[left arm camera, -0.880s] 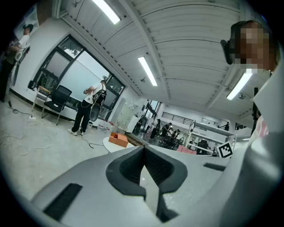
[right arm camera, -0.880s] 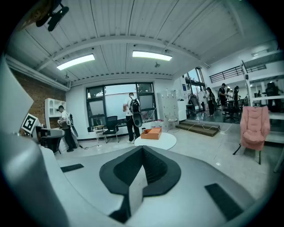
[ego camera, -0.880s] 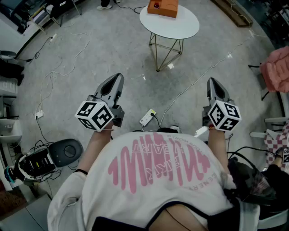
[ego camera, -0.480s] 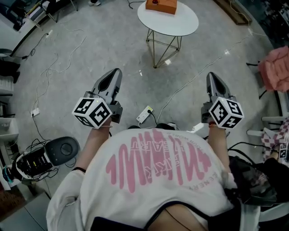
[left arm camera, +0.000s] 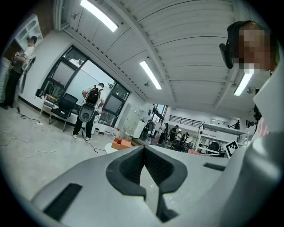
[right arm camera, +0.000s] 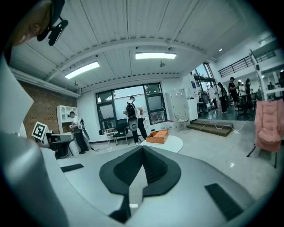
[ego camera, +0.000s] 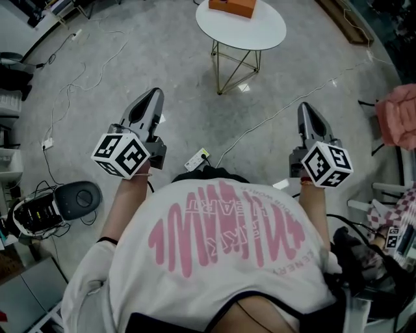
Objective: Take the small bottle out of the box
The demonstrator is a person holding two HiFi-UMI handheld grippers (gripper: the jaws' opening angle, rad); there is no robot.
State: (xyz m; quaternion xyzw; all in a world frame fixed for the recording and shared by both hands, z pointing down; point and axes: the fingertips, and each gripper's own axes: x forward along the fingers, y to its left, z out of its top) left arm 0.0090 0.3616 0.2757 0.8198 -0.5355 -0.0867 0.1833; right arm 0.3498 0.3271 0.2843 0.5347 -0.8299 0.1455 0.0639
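Two grippers on show: the left gripper [ego camera: 154,93] and the right gripper [ego camera: 305,107]. Each carries one marker cube, so that's two cubes, the left cube [ego camera: 121,155] and the right cube [ego camera: 327,164]. Ahead there's one round white table [ego camera: 260,36], with one orange box [ego camera: 233,5] on it. One power strip [ego camera: 196,158] lies on the floor.

Big open lab/workshop space: bare concrete floor [ego camera: 182,78] w/ power strip [ego camera: 196,158] & loose cables, strip lights [right arm camera: 155,56] overhead, mezzanine railing [right arm camera: 239,64], ppl w/ backpack rigs [right arm camera: 132,113].
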